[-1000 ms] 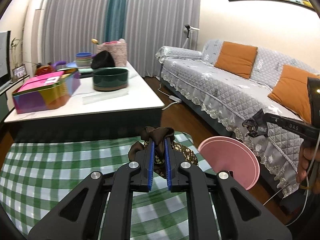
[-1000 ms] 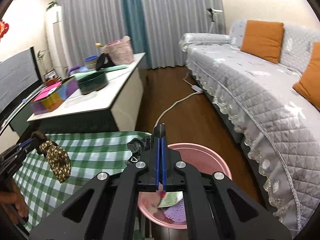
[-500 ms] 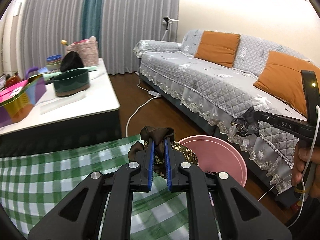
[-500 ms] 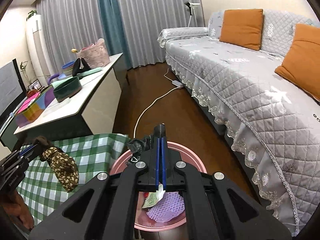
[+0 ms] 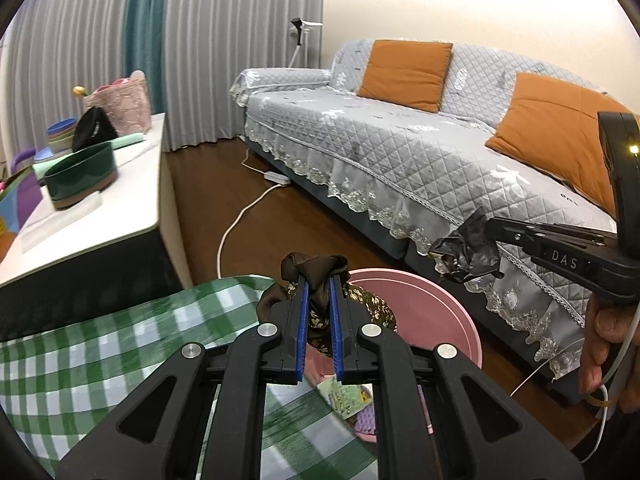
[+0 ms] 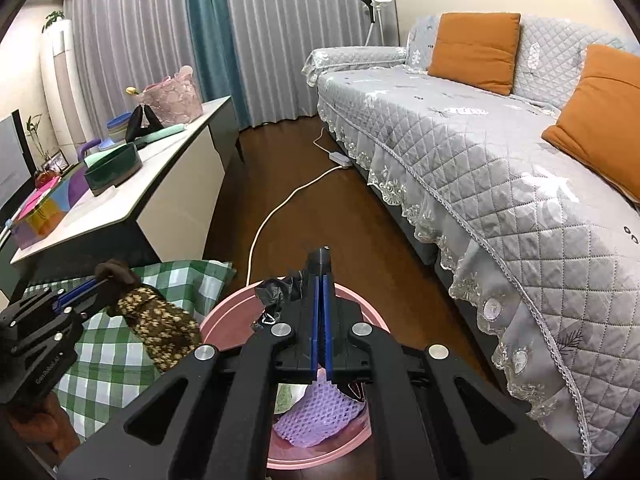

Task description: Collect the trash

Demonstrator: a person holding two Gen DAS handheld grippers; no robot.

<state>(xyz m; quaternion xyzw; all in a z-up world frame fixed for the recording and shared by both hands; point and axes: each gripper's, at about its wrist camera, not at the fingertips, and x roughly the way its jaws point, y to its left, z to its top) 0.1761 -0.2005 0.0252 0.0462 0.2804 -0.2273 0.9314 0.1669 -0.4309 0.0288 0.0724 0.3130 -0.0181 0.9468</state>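
My left gripper is shut on a brown flowered cloth pouch, held at the near left rim of the pink bin. In the right wrist view the pouch hangs from the left gripper beside the bin. My right gripper is shut on a crumpled black plastic scrap above the bin. It also shows in the left wrist view with the scrap. The bin holds purple foam netting and a paper wrapper.
A green checked cloth covers the surface at the left of the bin. A white low table with a green bowl stands behind. A grey sofa runs along the right. A white cable lies on the wooden floor.
Both grippers moved toward the pink bin with their loads. The pouch now hangs at the bin's rim and the black scrap is over the bin.
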